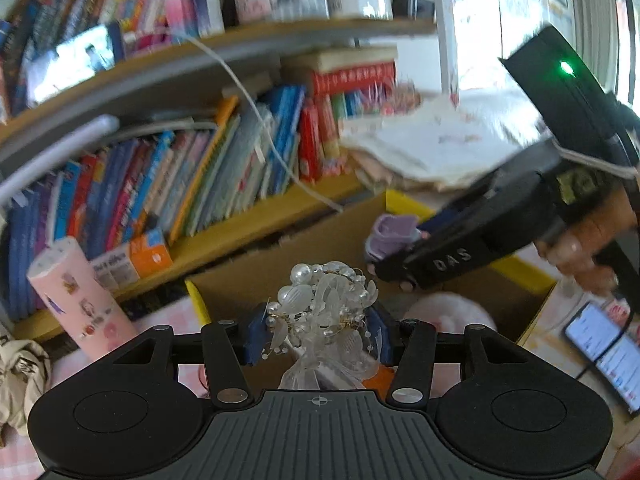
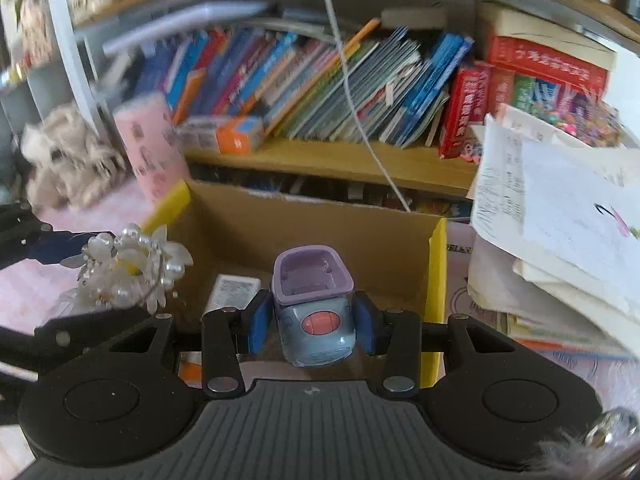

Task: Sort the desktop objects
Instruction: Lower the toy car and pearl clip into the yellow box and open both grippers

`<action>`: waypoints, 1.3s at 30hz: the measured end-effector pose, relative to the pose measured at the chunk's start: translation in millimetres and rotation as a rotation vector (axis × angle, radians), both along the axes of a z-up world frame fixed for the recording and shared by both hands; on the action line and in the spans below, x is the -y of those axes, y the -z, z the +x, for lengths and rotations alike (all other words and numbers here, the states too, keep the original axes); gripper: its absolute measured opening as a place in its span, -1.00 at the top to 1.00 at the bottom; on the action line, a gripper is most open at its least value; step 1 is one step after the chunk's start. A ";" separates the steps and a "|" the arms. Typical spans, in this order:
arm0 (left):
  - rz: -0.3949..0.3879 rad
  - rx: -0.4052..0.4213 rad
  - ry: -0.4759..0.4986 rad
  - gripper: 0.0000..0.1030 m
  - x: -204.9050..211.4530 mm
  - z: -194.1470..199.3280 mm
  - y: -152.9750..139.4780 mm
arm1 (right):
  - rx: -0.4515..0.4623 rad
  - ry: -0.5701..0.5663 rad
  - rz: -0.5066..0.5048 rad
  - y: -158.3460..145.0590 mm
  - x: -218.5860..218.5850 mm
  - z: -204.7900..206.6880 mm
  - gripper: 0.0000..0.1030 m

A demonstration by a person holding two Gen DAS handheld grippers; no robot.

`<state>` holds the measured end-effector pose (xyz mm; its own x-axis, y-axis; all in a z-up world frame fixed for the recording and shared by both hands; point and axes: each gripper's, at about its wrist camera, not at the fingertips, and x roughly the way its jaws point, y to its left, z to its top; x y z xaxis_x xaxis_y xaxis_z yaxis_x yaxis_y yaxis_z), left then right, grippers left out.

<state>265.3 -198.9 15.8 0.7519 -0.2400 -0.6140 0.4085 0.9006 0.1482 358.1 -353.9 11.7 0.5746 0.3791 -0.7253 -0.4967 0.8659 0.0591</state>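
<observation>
My left gripper [image 1: 316,338] is shut on a white pearl-and-petal hair ornament [image 1: 324,304], held over the near left corner of an open cardboard box [image 1: 248,276] with yellow edges. The right wrist view shows the ornament [image 2: 132,268] at the box's left edge. My right gripper [image 2: 313,326] is shut on a small blue-grey toy car with a purple open top [image 2: 314,300], above the box [image 2: 320,224]. In the left wrist view, that toy [image 1: 394,236] sticks out of the right gripper [image 1: 396,268] over the box's far right part.
A shelf of tilted books [image 2: 320,80] runs behind the box. A pink sticker-covered cylinder [image 1: 80,288] stands left of it, a paper pile [image 2: 560,216] right of it. A phone [image 1: 608,352] lies lit at the right. A white card [image 2: 234,290] lies inside the box.
</observation>
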 end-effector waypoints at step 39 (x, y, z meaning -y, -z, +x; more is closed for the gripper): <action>0.011 0.130 -0.076 -0.83 -2.2 -65.9 -21.3 | 0.122 0.094 -0.002 -22.8 13.0 -62.8 -0.61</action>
